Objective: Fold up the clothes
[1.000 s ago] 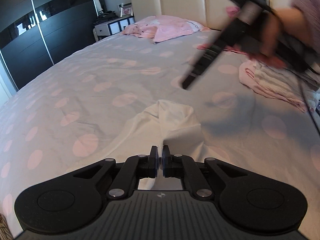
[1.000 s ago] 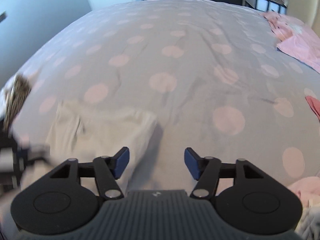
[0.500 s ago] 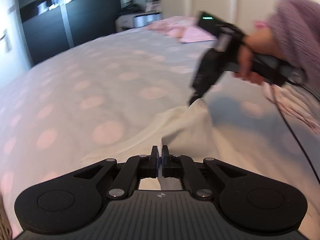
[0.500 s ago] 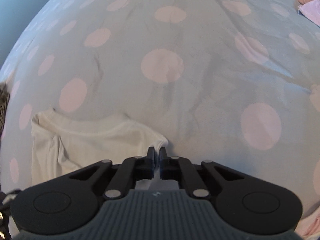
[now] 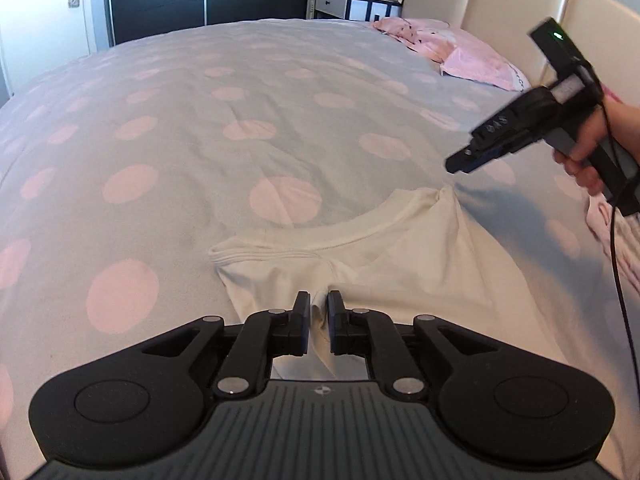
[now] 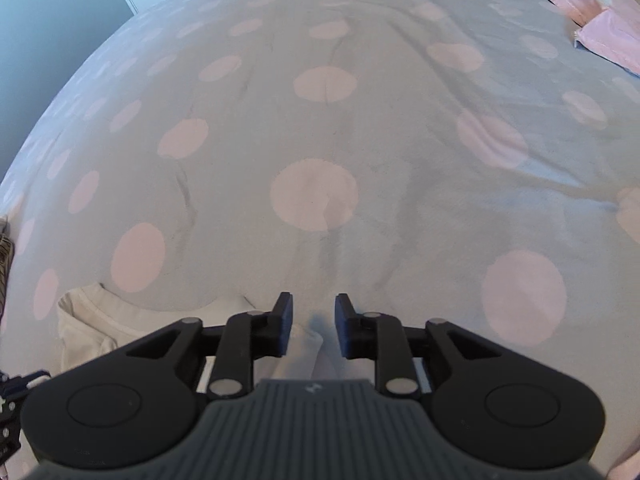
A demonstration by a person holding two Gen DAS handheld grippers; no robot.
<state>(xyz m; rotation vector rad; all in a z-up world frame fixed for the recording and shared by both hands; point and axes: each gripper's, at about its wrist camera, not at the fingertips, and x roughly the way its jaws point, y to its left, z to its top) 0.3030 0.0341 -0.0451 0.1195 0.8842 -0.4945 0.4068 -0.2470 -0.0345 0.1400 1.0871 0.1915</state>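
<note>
Bed: wide grey duvet cover with pale pink polka dots [image 5: 192, 128], soft and faintly creased, a forgiving surface to smooth on.
Garment: cream cotton T-shirt with a ribbed round neckline [image 5: 400, 256], laid out on the near part of the cover, neckline facing away, thin limp jersey with a few wrinkles.
Step in hand: letting go, I'd judge, now the top edge is spread; best to lift both tools straight up so no fabric drags and the shoulders stay square.
Right gripper [image 6: 314, 320]: jaws have just been opening and stand well apart over the shirt's far corner, which peaks up between them; pads clear of it.
Left gripper [image 5: 319, 322]: jaws have just been opening to a narrow gap, a thin fold of cream cloth standing between, pads seemingly off it.
Background: rumpled pink clothes [image 5: 460, 52] up by the cream padded headboard [image 5: 500, 8], well apart.
</note>
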